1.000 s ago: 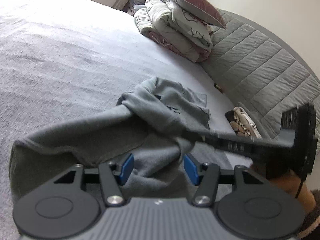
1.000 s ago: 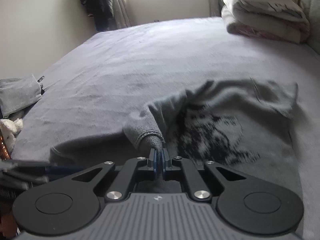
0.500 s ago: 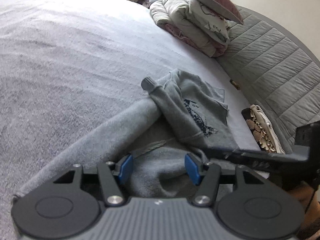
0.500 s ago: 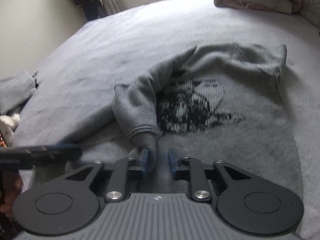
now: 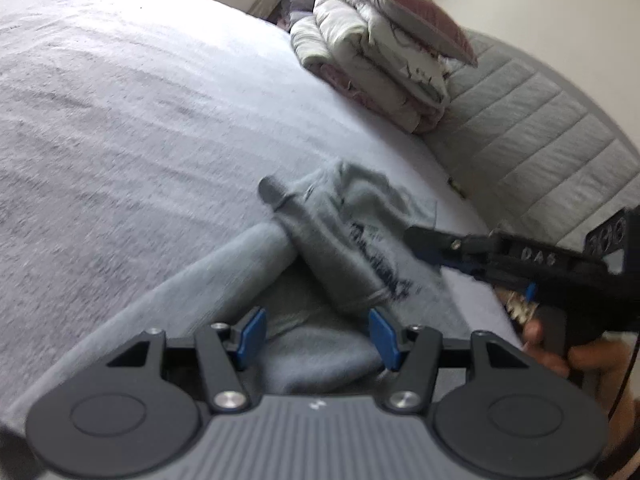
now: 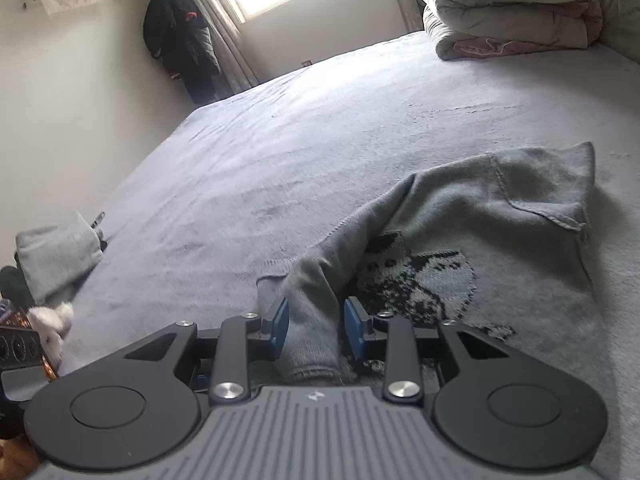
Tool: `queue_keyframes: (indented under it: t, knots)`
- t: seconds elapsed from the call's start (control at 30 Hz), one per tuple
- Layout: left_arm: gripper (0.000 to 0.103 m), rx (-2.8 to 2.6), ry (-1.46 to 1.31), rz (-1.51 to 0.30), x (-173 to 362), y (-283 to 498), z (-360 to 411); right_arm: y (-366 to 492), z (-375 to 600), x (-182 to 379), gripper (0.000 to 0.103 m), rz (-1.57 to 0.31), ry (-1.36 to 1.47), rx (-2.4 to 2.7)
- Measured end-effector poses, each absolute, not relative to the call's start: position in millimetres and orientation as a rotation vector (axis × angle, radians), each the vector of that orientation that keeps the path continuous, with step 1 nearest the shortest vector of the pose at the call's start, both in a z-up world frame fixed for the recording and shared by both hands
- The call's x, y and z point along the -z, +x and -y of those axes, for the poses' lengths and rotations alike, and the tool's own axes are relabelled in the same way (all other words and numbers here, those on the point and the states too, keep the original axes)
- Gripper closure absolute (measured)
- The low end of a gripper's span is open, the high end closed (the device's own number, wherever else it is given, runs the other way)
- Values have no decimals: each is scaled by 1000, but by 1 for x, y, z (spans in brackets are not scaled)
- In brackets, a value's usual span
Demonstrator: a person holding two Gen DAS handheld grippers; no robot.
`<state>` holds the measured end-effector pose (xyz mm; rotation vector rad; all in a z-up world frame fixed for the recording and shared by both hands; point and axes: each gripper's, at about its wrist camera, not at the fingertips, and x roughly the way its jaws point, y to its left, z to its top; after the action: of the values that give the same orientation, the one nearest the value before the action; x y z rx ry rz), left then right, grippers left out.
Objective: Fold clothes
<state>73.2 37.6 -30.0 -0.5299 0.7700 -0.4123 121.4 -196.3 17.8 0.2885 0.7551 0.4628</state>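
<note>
Your right gripper point(image 6: 316, 330) is opening, the grey sweater's point(image 6: 480, 240) sleeve cuff point(image 6: 310, 344) lying loose between its pads. Your left gripper point(image 5: 318, 336) stands half-open over the sweater's bunched hem, gripping nothing.

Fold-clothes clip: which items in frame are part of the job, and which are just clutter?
In the job:
- grey knitted sweater with a dark animal print, its sleeve between the opening right tongs
- left tongs, open

Lying about:
- folded floral quilt stack
- pink pillow
- dark hanging jacket
- white plush toy

Grey sweater point(image 5: 340, 248) lies rumpled on the bed point(image 5: 120, 120), left gripper's point(image 5: 318, 334) jaws apart above it.
</note>
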Motion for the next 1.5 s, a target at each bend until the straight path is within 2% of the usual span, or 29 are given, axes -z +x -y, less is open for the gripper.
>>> queue_keyframes:
  t: [0.23, 0.33, 0.47, 0.57, 0.67, 0.73, 0.83, 0.9, 0.93, 0.97, 1.0, 1.2, 1.5]
  knots:
    - [39, 427, -599, -709, 36, 97, -13, 129, 203, -14, 70, -770, 269, -456]
    - [45, 389, -567, -627, 38, 99, 0, 129, 209, -17, 70, -761, 278, -455]
    - [55, 328, -488, -603, 40, 98, 16, 129, 219, -20, 70, -749, 305, -448]
    - [53, 243, -524, -653, 39, 93, 16, 130, 225, -22, 70, -743, 328, -440]
    - [43, 229, -538, -647, 36, 90, 17, 131, 229, -23, 70, -740, 344, -438]
    - [44, 239, -537, -639, 36, 95, 19, 133, 230, -25, 70, -738, 350, -442]
    - [51, 229, -524, -604, 38, 103, 21, 136, 232, -25, 70, -737, 360, -444]
    - [70, 221, -507, -585, 40, 106, 22, 137, 234, -25, 70, -738, 366, -444]
    - [76, 223, -492, -580, 40, 108, 23, 138, 235, -25, 70, -738, 369, -444]
    - [88, 236, -477, -577, 41, 109, 26, 139, 236, -24, 70, -739, 372, -444]
    - [91, 253, -463, -575, 41, 110, 28, 139, 238, -24, 70, -741, 371, -444]
    - [92, 441, -275, -536, 36, 103, 65, 144, 250, -23, 70, -751, 407, -455]
    - [92, 629, -56, -620, 46, 99, 110, 150, 244, -13, 70, -810, 390, -551]
